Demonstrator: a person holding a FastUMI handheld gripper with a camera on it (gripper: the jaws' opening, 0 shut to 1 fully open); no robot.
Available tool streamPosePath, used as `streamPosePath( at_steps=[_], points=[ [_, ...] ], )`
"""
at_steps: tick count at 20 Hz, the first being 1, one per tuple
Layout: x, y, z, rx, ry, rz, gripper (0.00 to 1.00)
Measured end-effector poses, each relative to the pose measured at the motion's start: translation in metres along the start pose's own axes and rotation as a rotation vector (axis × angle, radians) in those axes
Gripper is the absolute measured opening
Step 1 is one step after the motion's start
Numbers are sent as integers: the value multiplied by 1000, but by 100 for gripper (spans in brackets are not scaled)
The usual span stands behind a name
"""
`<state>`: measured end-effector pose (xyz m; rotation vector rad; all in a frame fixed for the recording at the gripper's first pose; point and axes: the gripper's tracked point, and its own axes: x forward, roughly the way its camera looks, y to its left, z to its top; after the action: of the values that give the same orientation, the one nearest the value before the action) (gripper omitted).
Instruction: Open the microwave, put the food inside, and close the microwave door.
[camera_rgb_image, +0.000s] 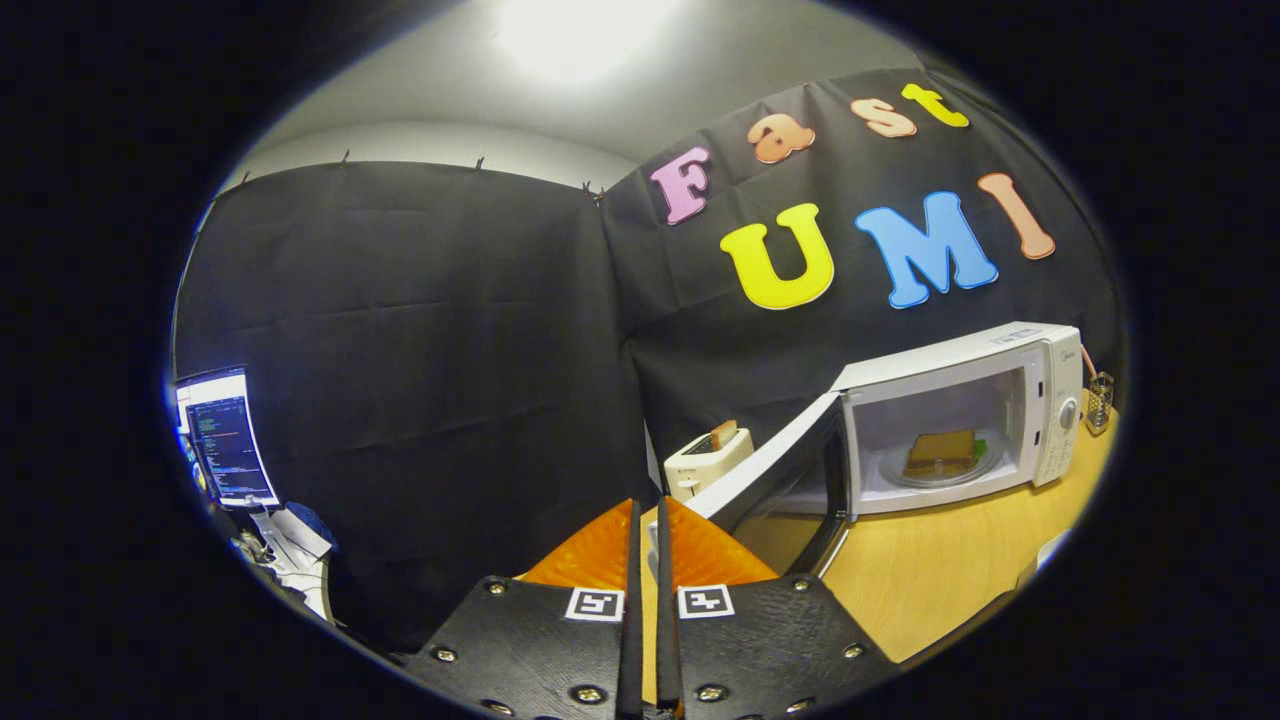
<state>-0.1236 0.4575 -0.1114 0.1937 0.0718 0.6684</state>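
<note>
Black cloth walls the booth behind a wooden surface (930, 580). At two o'clock from my claw (648, 535) stands the microwave (1010, 400), its door (775, 480) swung open toward me, the food (940, 452) on the plate (985, 470) inside. My claw's fingers are nearly together, a narrow slit between them, holding nothing. Just beyond them at twelve o'clock, a toaster (705, 462) sits partly hidden by the door. A monitor (225, 435) glows at nine o'clock; clutter beneath it is hard to make out.
</note>
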Motion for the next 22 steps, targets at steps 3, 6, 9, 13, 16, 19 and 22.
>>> streamPosePath(
  at_steps=[3, 6, 9, 13, 16, 19, 22],
  points=[
    [19, 15, -9, 31, 20, -5, 6],
    [31, 20, -14, 23, 24, -36, 6],
    [41, 13, -27, 15, 45, -65, 6],
    [37, 5, -28, -9, 38, -80, 1],
    [31, -6, -28, -11, 23, -93, 1],
    [19, -16, -28, -2, 21, -80, 1],
    [1, -40, -23, -15, 6, -102, 1]
  ],
)
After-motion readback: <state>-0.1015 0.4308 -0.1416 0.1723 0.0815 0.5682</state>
